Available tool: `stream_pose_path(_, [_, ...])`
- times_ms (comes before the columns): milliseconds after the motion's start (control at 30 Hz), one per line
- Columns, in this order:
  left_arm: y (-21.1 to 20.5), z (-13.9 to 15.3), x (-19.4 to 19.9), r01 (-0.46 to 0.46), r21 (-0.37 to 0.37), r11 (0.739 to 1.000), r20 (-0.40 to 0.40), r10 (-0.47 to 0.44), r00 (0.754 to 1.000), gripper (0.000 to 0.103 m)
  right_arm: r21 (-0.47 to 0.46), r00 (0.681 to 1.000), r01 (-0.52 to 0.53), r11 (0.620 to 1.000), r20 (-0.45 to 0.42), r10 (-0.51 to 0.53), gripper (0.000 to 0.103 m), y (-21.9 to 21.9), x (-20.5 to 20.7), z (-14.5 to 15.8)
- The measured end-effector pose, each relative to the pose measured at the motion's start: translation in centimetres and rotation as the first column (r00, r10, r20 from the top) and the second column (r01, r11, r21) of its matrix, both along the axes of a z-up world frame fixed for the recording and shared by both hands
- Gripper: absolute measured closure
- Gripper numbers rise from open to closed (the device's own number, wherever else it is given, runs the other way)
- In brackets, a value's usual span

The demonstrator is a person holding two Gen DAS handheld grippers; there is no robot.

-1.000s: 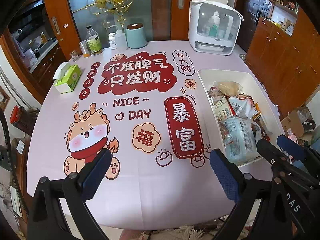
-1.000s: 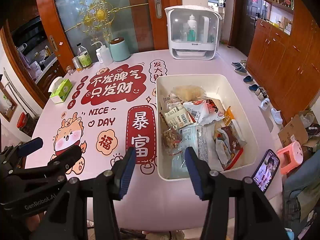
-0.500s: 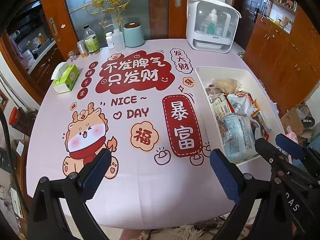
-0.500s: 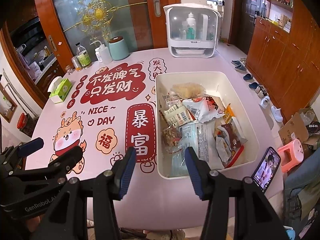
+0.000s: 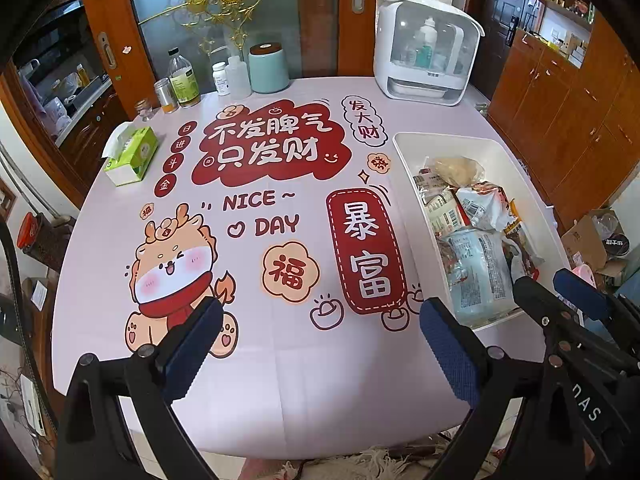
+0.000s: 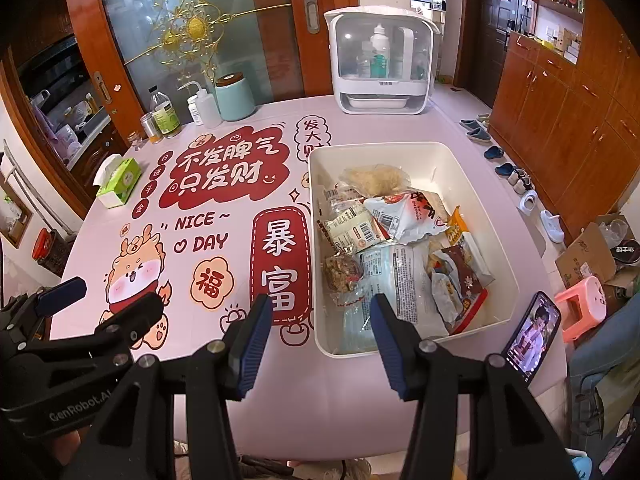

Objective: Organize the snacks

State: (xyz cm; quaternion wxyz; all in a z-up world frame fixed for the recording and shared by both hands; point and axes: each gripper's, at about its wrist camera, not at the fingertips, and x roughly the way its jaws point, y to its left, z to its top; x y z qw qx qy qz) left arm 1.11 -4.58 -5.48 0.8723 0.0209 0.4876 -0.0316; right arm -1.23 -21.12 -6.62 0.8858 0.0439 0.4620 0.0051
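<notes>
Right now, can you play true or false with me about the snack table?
1. The snacks are piled inside the white bin. True.
2. The right gripper is squeezing a snack bag. False: its jaws are open and empty.
3. The tissue box is green. True.
4. The phone lies inside the bin. False: it sits on the table, outside the bin by its near right corner.
5. The left gripper holds nothing. True.
</notes>
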Motion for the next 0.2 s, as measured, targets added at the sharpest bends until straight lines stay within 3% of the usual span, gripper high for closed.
stream_pose_path(200, [0.27, -0.17, -0.07, 0.001, 0.000, 1.000, -0.002, -0.001, 1.000, 0.005, 0.000, 1.000, -0.001, 1.000, -0.003, 0.001, 0.052, 0.06, 0.04, 0.01])
